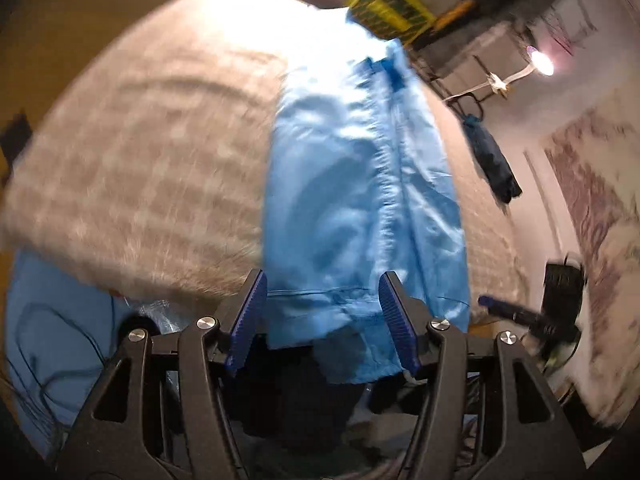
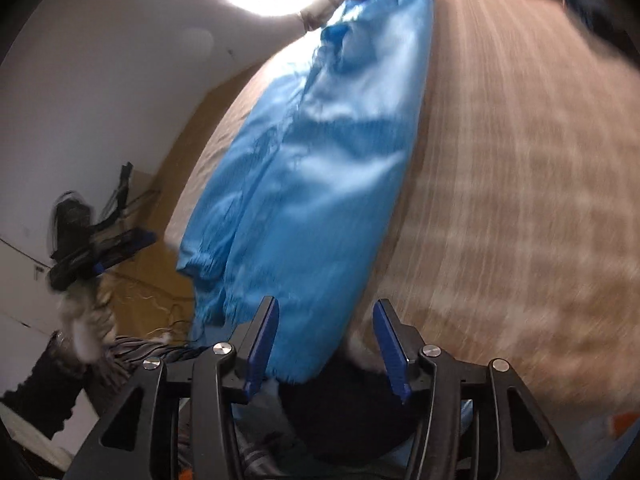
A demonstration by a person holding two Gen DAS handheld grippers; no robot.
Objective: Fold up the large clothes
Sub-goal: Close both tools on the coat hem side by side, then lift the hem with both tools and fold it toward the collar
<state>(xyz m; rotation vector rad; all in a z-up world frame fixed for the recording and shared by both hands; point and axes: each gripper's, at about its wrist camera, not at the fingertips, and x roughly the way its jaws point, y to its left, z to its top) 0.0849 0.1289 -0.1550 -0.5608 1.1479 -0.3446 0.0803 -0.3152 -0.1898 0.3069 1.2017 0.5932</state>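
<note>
Both the left gripper and the right gripper stand open over the near end of the blue garment, whose long axis runs straight away from them.

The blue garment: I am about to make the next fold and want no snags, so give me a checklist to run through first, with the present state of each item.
1. Blue garment lies lengthwise in a long strip on the beige bed cover: ok.
2. Left hand-held gripper open, pads clear of cloth: ok.
3. Right hand-held gripper open, nothing pinched: ok.
4. Near hem within both grippers' span: ok.
5. Fabric smooth: not ok, wrinkles along the middle seam.
6. Far end flat: cannot tell, blurred and glared out.
</note>
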